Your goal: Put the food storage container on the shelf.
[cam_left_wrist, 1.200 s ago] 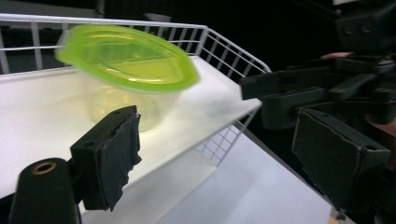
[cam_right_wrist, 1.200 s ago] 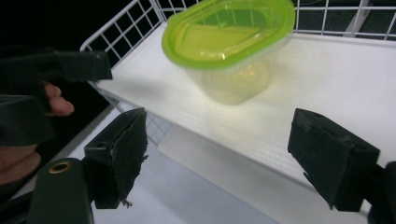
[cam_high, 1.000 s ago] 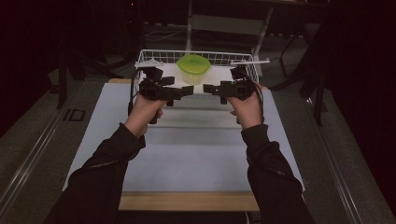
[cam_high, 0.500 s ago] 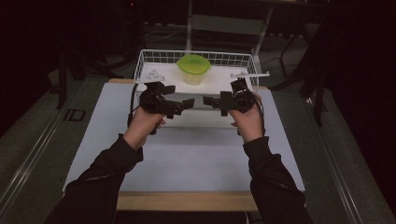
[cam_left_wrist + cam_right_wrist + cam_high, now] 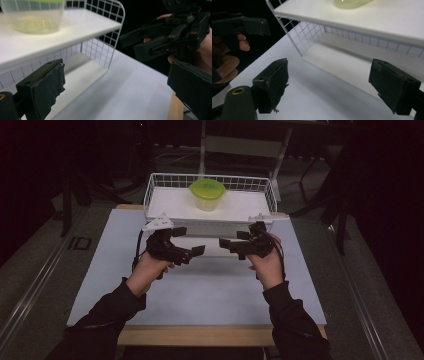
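A clear tub with a green lid (image 5: 206,190) stands on the white shelf of a wire rack (image 5: 148,196) at the back of the table. My left gripper (image 5: 189,241) hovers over the white table top just in front of the rack, open and empty. My right gripper (image 5: 231,240) faces it a short gap away, also open and empty. In the left gripper view, the wide-apart jaws of my left gripper (image 5: 117,87) frame the rack's corner (image 5: 100,50), the tub (image 5: 35,15) and the right gripper (image 5: 136,45). In the right gripper view, my right gripper (image 5: 332,82) points at the rack's lower level (image 5: 312,30).
The white table top (image 5: 210,290) stretches toward the person, ending in a wooden front edge (image 5: 200,335). A lower white shelf (image 5: 342,62) sits under the rack's top shelf. Dark stands and metal frames surround the table at the back and sides.
Both hands have drawn back from the rack toward the person, and the grippers now hang lower over the table. Both stay open and empty.
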A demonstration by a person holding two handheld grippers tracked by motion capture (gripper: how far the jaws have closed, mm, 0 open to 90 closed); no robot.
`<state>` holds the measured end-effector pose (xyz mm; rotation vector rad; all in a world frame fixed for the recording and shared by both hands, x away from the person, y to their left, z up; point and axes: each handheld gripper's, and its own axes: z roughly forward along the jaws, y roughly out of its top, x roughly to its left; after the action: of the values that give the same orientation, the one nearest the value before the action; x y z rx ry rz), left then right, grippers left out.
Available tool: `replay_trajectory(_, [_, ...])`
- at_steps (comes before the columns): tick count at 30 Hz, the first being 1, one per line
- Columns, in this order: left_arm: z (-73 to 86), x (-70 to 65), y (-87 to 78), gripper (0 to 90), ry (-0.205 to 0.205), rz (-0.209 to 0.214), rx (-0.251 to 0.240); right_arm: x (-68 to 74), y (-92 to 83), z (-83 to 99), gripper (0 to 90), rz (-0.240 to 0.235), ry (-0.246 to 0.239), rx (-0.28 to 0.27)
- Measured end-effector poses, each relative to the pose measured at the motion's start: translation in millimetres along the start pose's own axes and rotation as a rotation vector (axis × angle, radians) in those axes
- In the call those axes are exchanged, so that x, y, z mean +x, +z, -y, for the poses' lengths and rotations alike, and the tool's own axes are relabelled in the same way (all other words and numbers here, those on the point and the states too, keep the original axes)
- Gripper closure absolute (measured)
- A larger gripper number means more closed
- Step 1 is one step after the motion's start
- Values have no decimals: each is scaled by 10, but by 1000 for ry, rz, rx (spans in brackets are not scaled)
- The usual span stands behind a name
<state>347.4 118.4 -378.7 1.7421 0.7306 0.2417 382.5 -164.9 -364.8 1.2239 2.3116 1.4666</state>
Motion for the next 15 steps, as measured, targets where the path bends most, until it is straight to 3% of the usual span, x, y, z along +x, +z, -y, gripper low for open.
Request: replay_trajectory(15, [563,-114,-30,19,26,44,70,-47,94,640,152,-46,-25,15])
